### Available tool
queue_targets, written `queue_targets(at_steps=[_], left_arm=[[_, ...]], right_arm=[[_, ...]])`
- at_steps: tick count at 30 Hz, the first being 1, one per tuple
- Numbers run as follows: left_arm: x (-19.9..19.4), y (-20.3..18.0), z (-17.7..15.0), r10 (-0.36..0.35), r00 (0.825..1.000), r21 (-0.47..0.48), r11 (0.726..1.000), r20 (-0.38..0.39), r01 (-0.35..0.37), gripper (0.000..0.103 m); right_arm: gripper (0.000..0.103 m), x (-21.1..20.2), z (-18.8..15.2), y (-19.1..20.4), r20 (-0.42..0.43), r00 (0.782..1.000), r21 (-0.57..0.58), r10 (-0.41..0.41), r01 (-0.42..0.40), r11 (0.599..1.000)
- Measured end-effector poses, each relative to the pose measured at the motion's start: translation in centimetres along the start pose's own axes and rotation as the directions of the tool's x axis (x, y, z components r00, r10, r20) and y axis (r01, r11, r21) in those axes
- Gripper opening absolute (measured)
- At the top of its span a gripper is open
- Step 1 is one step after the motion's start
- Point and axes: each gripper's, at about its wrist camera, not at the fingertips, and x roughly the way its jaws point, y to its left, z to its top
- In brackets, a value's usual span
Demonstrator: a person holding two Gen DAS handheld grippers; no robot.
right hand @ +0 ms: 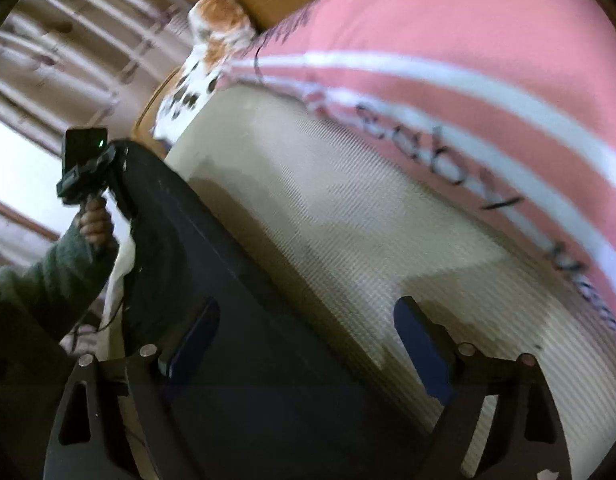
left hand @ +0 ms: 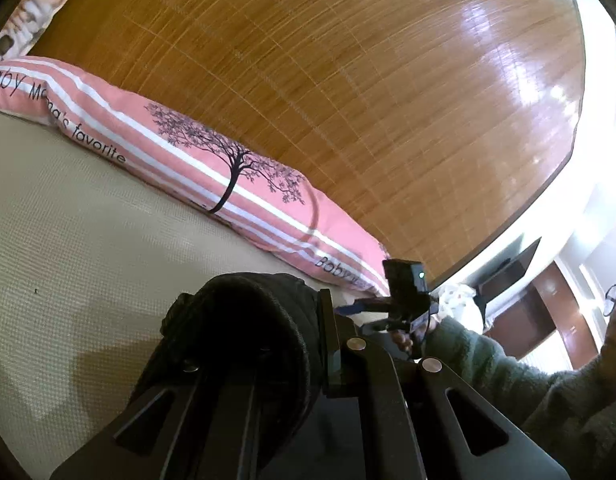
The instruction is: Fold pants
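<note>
A bunched fold of dark, knitted-looking pants (left hand: pixel 244 328) sits clenched in the left gripper (left hand: pixel 308 344) at the lower centre of the left wrist view, the cloth humped over the black fingers and lifted off the cream waffle-weave bed cover (left hand: pixel 88 248). Behind it, a long pink pillow with white stripes and a black tree print (left hand: pixel 236 176) runs diagonally from upper left to centre, against a woven bamboo-coloured mat (left hand: pixel 367 100).

In the right wrist view, the same pants (right hand: pixel 228 300) stretch as a dark sheet from the lower centre up to the left gripper (right hand: pixel 120 168) at mid-left, held there by a hand (right hand: pixel 94 220) in a green fleecy sleeve (right hand: pixel 48 264). The right gripper (right hand: pixel 308 332) stands released, its blue-padded fingers (right hand: pixel 421 340) spread wide; the left one overlaps the dark cloth, though contact cannot be told, and the right one hangs over the cream cover (right hand: pixel 347 200). The pink pillow (right hand: pixel 467 60) fills the upper right, blurred.
</note>
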Motion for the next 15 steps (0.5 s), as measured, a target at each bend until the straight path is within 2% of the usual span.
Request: queue_targets(at_steps=[3,5,6,8,15], left_arm=[[0.4,0.3,0.0,0.025,1.000,-0.007,1.000,-0.004,-0.025,0.006],[0.4,0.5,0.2,0.042,0.999,-0.005,0.999,-0.004,-0.042,0.006],[0.5,0.8,0.3,0.049,0.999,-0.007,0.999,-0.004,-0.049,0.006],[0.6,1.1,0.3,0.064,0.998,-0.005,0.998,-0.007,-0.064,0.006],[1.6,2.6,0.2,0.143,0.989,-0.008,0.990,-0.018,-0.144,0.006]], right_arm=[[0.077,1.1,-0.5,0.1,-0.050,0.999,-0.050,0.010,-0.012,0.999],[0.062,0.6,-1.4,0.1,-0.064,0.997,-0.057,0.029,-0.033,0.998],[0.060,0.3,-1.9,0.0,-0.079,0.996,-0.052,0.029,-0.033,0.998],[0.047,-0.4,-3.2,-0.5,-0.092,0.996,-0.037,0.011,-0.015,0.999],[0.021,-2.6,-5.8,-1.4,-0.074,0.990,0.008,-0.122,0.123,0.992]])
